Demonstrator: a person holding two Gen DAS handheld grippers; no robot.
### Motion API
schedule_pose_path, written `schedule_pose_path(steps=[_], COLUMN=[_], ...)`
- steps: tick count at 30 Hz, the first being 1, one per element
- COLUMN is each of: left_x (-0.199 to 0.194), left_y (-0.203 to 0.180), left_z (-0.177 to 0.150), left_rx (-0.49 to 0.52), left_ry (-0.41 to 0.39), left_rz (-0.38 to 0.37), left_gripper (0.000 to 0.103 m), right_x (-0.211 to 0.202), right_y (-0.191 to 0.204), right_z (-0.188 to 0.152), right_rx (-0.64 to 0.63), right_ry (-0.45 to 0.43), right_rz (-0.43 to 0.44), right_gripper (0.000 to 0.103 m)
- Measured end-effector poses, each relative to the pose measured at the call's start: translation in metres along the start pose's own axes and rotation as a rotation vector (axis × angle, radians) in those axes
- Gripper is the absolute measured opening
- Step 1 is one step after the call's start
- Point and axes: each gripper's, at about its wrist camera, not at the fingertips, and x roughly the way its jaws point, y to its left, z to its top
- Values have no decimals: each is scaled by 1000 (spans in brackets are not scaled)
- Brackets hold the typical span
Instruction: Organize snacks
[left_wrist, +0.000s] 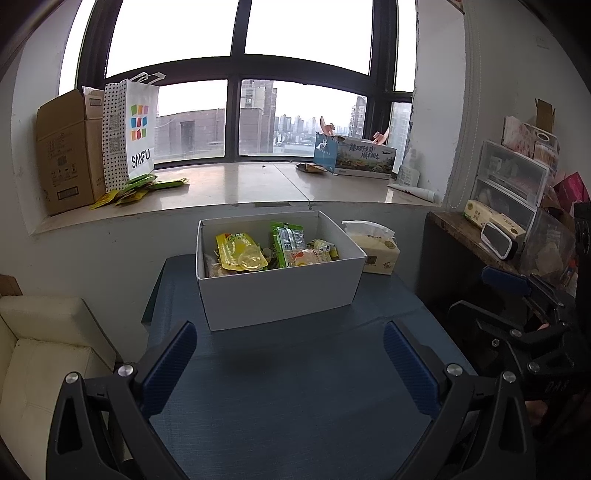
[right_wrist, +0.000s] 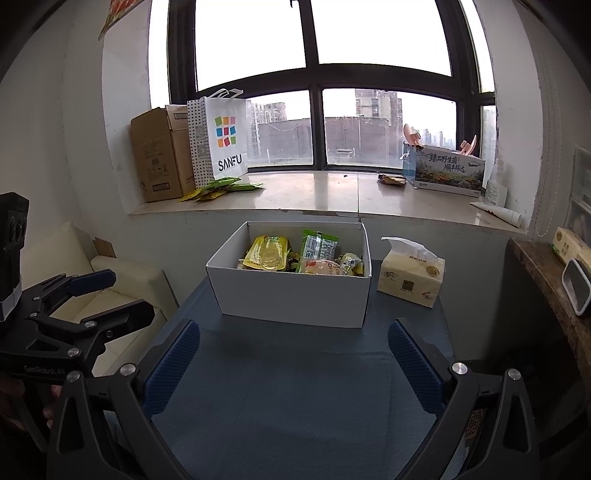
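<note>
A white open box (left_wrist: 277, 295) (right_wrist: 291, 299) stands at the far middle of the blue table (left_wrist: 295, 387) (right_wrist: 295, 387). It holds several snack packets: a yellow pouch (left_wrist: 240, 251) (right_wrist: 267, 253), a green packet (left_wrist: 288, 240) (right_wrist: 317, 247) and small wrapped snacks (left_wrist: 317, 253) (right_wrist: 332, 266). My left gripper (left_wrist: 290, 365) is open and empty, held back from the box over the table. My right gripper (right_wrist: 293, 363) is open and empty too. Each also shows in the other's view, the right gripper (left_wrist: 476, 295) and the left gripper (right_wrist: 131, 295).
A tissue pack (left_wrist: 375, 247) (right_wrist: 410, 278) sits right of the box. The windowsill holds a cardboard carton (left_wrist: 68, 155), a SANFU bag (left_wrist: 131, 129), green sachets (left_wrist: 142, 188) (right_wrist: 221, 186) and a printed box (left_wrist: 364, 157). A cream sofa (left_wrist: 44, 350) is left, a cluttered shelf (left_wrist: 509, 206) right.
</note>
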Motion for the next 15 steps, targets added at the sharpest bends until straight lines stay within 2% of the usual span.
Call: schedule_pose_path(steps=[15], left_x=[1], left_y=[0], left_z=[-1], left_rx=[7], left_ry=[-1], left_rz=[2], left_gripper=[103], right_x=[0], right_y=[1], right_z=[-1], right_rx=[-2], right_ry=[-1], right_rz=[0], right_gripper=[103])
